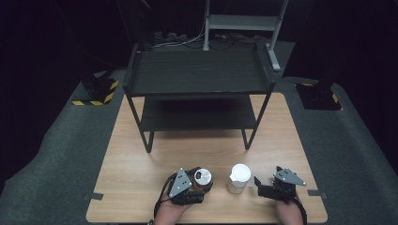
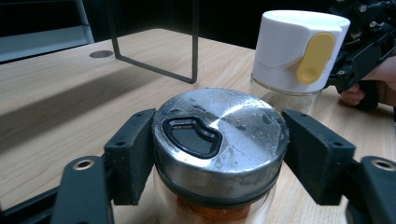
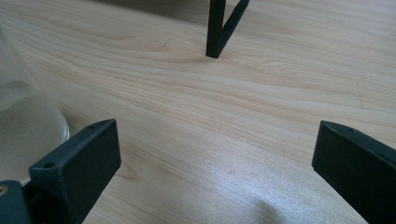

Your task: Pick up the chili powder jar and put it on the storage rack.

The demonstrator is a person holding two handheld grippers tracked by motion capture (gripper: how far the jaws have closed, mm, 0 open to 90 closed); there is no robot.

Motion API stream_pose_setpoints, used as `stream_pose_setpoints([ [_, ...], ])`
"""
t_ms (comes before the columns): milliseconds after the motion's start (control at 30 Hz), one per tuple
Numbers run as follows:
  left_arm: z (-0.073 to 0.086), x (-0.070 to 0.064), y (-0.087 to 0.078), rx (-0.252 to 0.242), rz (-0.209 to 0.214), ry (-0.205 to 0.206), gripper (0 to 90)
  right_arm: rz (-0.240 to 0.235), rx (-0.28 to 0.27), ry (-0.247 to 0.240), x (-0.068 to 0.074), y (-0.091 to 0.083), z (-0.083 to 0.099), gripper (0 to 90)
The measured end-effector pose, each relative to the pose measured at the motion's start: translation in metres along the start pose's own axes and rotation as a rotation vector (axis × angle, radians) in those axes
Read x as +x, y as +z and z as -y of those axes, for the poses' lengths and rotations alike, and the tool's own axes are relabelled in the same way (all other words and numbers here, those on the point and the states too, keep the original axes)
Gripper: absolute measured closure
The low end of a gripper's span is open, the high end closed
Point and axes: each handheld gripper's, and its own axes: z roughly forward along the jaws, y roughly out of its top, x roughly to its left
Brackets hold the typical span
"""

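A glass jar with a round metal lid (image 1: 202, 176) stands near the table's front edge, orange powder showing under the lid (image 2: 219, 135). My left gripper (image 1: 199, 183) has a black pad pressed on each side of that lid (image 2: 217, 154). To its right stands a clear jar with a white cap (image 1: 238, 177) and a yellow tab (image 2: 315, 56). My right gripper (image 1: 260, 187) sits just right of that jar, jaws spread wide over bare wood (image 3: 217, 158). The jar's glass wall (image 3: 23, 116) lies outside the left jaw.
A black two-tier metal rack (image 1: 199, 72) stands on the far half of the wooden table (image 1: 141, 164); one of its legs (image 3: 215, 28) is ahead of my right gripper. Dark floor surrounds the table.
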Motion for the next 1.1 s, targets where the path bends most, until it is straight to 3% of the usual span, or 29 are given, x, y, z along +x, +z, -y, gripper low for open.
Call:
stream_pose_setpoints([
  [667,0.003,0.0,-0.006,-0.032,-0.015,-0.024,34.8,-0.003,-0.002,0.009,-0.001,0.0,0.0,0.1],
  [1100,-0.014,-0.002,-0.026,-0.051,-0.042,-0.018,34.8,-0.004,0.003,0.01,-0.001,0.0,0.0,0.1],
])
